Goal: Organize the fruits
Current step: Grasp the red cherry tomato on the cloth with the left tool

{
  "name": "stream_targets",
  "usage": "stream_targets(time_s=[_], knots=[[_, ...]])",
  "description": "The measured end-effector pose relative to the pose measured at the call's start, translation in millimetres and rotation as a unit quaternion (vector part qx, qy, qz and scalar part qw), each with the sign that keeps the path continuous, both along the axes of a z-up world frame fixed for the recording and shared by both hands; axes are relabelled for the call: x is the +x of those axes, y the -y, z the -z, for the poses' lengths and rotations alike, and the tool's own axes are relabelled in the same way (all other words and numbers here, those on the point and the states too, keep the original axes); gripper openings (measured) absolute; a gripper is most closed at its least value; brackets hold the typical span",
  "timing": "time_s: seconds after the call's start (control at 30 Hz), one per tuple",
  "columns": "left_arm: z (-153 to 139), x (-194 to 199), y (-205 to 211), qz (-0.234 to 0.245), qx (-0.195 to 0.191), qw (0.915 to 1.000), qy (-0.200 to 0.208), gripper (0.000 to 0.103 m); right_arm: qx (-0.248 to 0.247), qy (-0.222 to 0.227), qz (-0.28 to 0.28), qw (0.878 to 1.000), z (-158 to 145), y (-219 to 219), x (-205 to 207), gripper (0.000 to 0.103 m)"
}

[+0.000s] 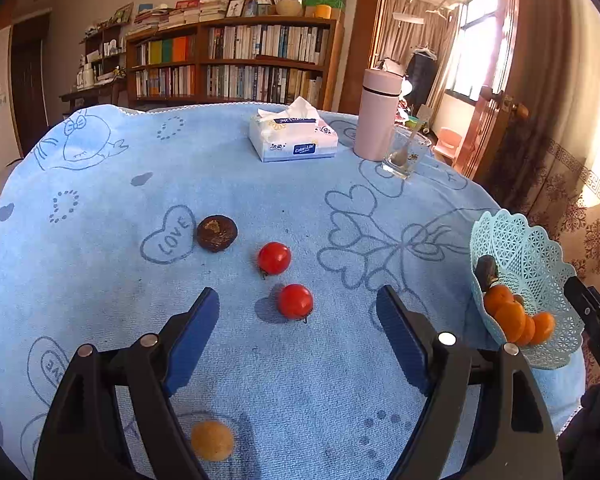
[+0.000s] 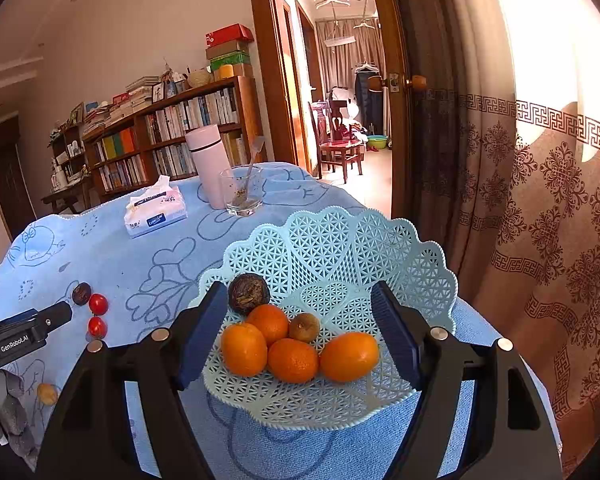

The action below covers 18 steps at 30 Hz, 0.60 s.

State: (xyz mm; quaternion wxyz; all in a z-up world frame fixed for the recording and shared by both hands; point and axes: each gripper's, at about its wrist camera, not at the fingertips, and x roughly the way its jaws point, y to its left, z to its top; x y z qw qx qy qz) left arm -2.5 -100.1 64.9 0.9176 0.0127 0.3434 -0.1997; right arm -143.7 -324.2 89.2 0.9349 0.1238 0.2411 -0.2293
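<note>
Left side first. Your left gripper (image 1: 298, 308) hangs above the blue towel-covered table (image 1: 100, 280) with its jaws spread wide and nothing between them. It is lined up on the nearer cherry tomato (image 1: 295, 301), which lies just beyond the fingertips; I judge this the next pick. A small yellow-brown fruit (image 1: 212, 440) sits on the cloth beneath the gripper body, close to you. Farther out, a dark wrinkled fruit (image 1: 217, 233) rests beside the "LOVE" heart print, and the second cherry tomato (image 1: 274, 258) lies between it and the nearer tomato. These four loose fruits are what remains to be gathered.

Centre, at the far edge: a tissue box (image 1: 292, 136), a pink thermos (image 1: 376, 114) and a glass with a spoon (image 1: 406, 152). All stand well apart from the fruit and should not obstruct you.

Right side. The pale blue lattice basket (image 2: 380, 248) sits near the table's right edge. It holds four orange citrus fruits (image 2: 292, 360), one dark wrinkled fruit (image 2: 249, 294) and one small brown fruit (image 2: 304, 327). Your right gripper (image 2: 300, 332) is also wide open and carrying nothing, its fingers straddling the basket's front rim; whether they touch the rim cannot be determined. Placement suggests it is stationed at the basket.

Risk noted: the tomato is round and smooth and may roll under an off-centre squeeze.
</note>
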Motion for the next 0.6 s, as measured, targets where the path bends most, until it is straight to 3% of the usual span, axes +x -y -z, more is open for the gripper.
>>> stream_targets(time_s=[0.4, 0.6], knots=[[4, 37, -17, -0.029, 0.024, 0.9991, -0.021, 0.08, -0.025, -0.03, -0.078, 0.996, 7, -36, 15, 0.078], [9, 71, -9, -0.004, 0.009, 0.9963, -0.086, 0.077, -0.024, -0.042, -0.091, 0.995, 13, -40, 22, 0.078]])
